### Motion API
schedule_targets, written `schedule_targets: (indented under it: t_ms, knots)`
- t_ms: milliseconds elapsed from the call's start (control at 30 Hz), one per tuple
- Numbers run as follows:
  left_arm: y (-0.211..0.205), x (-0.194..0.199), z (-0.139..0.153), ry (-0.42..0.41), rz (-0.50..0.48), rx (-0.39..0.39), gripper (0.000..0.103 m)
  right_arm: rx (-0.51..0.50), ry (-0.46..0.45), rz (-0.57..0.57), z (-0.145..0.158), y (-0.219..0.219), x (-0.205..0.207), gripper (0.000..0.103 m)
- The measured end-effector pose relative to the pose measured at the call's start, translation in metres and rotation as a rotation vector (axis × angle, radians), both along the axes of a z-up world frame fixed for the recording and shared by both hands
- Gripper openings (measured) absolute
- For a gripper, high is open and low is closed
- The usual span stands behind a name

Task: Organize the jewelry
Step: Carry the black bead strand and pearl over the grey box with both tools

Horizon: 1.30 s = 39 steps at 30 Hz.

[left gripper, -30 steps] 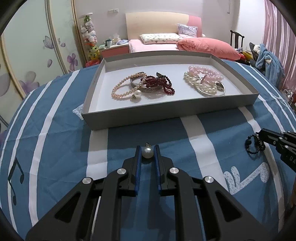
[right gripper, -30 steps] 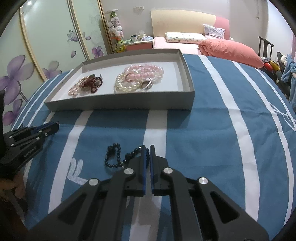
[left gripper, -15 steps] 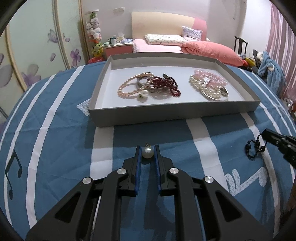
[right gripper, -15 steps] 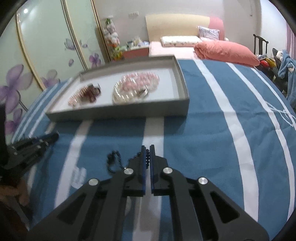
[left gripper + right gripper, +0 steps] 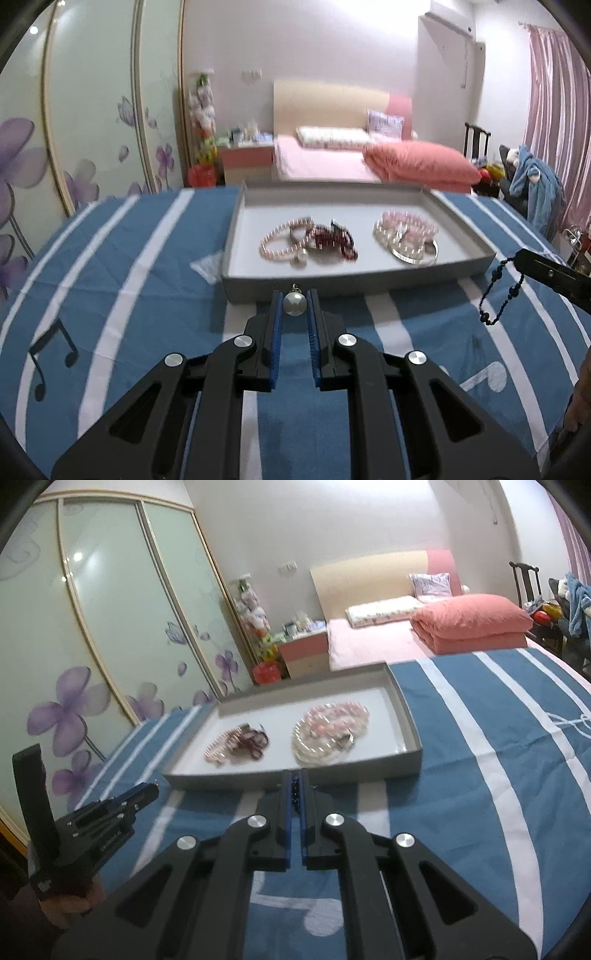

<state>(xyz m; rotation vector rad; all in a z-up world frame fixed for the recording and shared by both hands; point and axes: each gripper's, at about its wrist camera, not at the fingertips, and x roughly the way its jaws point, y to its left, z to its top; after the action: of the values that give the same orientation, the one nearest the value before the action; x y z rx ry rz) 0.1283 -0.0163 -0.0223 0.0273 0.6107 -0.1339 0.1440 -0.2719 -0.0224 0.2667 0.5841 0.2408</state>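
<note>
Pinching pearl pendant (image 5: 294, 304) between left jaws | black bead bracelet (image 5: 498, 291) in right jaws

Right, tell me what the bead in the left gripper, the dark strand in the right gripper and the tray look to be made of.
Bead: pearl or imitation, glossy white with a small metal cap on top.
Dark strand: small round dark beads, maybe glass or stone; too small to tell.
Tray: grey cardboard, matte, with thin folded walls.

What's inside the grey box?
The grey box holds a pink pearl bracelet, dark red beads, and a pile of pale pink and white beads on a silver bangle. Anything beneath the piles is hidden.
</note>
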Motion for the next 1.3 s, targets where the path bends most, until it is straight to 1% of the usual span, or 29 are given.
schedule_targets:
  t_ms: [167,333,667,767,867,1100,1300]
  knots:
    - [0.001,-0.015,0.015,-0.096,0.023,0.002,0.014,-0.014,-0.087,-0.024,0.017,0.01,-0.013,0.005]
    - [0.001,-0.028,0.027,-0.176,0.044,-0.003,0.014,-0.041,-0.167,-0.049,0.03,0.02,-0.025,0.005]
    - [-0.001,-0.044,0.039,-0.268,0.054,-0.004,0.014,-0.125,-0.311,-0.121,0.046,0.038,-0.046,0.005]
    - [0.001,-0.047,0.041,-0.285,0.064,-0.009,0.014,-0.155,-0.351,-0.143,0.049,0.043,-0.052,0.005]
    - [0.001,-0.047,0.04,-0.291,0.069,-0.01,0.014,-0.174,-0.37,-0.15,0.049,0.046,-0.055,0.005]
    - [0.001,-0.045,0.039,-0.277,0.055,-0.017,0.014,-0.178,-0.371,-0.146,0.049,0.048,-0.055,0.005]
    - [-0.004,-0.031,0.041,-0.258,0.021,-0.015,0.014,-0.168,-0.364,-0.143,0.05,0.046,-0.046,0.005]
